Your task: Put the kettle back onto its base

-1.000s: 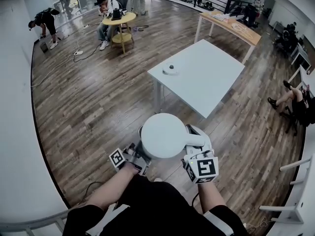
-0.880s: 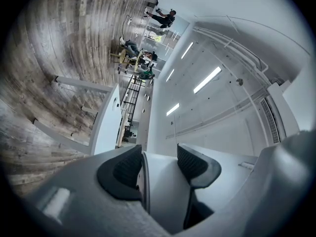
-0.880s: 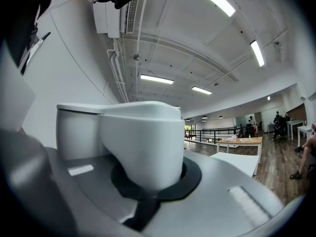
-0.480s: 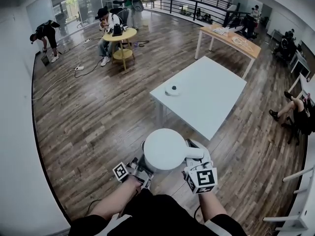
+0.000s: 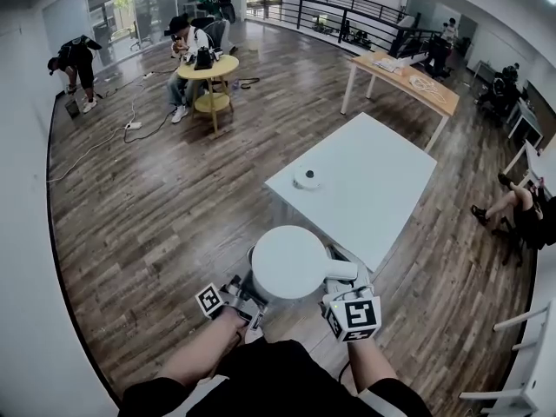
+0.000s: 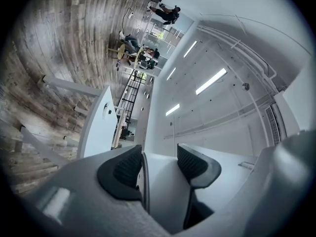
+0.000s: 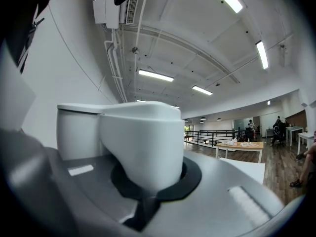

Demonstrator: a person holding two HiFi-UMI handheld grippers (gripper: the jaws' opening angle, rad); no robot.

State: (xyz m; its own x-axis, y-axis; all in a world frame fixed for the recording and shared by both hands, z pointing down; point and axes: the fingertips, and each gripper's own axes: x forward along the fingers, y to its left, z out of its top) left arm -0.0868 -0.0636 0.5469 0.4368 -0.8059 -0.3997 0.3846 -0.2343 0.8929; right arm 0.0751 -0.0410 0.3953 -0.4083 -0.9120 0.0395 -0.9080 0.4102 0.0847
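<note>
Wood-plank floor (image 5: 165, 207) of an open hall, with people (image 5: 187, 37) seated at upper left.
- Left gripper (image 5: 246, 295), lower centre-left: jaws closed against the kettle's left side.
- Kettle (image 5: 287, 261), white, lid up, lower centre: carried above the floor between both grippers.
- Right gripper (image 5: 346, 278), lower centre-right: jaws clamped on the kettle's handle (image 7: 143, 147).
- Base (image 5: 306, 178), a small round disc near the left edge of the white desk (image 5: 382, 168): directly up-frame from the kettle, slightly right, well apart.
- Judgement: the carry runs straight up-frame, and neither hand is nearer.
</note>
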